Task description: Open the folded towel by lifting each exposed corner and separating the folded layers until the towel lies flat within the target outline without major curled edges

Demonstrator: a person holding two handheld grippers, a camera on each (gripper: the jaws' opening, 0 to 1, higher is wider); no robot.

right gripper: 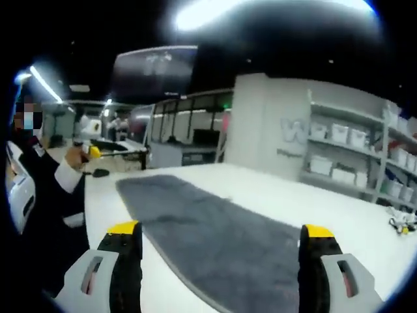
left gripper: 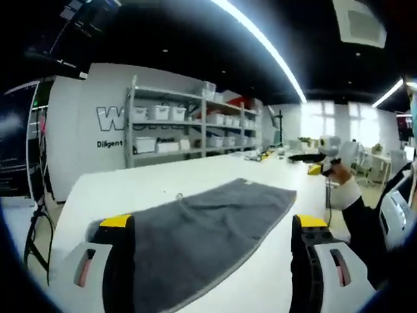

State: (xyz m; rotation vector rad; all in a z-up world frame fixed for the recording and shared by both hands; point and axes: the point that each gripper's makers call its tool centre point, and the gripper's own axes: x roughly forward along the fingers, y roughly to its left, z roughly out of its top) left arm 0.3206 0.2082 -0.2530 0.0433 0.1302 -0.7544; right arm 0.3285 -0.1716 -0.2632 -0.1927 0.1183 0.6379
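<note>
Left gripper view: left gripper (left gripper: pixel 212 244) is hovering with jaws spread wide, gripping nothing, the grey towel (left gripper: pixel 208 228) lying folded on the white table (left gripper: pixel 130 186) (likely lining up a corner). Right gripper view: right gripper (right gripper: pixel 220 254) is likewise gaping, empty, framing the towel's opposite end.

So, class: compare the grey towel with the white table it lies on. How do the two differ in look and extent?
The towel is dark grey and looks fuzzy; the table is white and smooth. The towel is a long narrow strip covering only part of the top, while the table reaches well past it on every visible side. Both lie flat, and the towel rests directly on the table. Both grippers, left and right, stand open before it.
</note>
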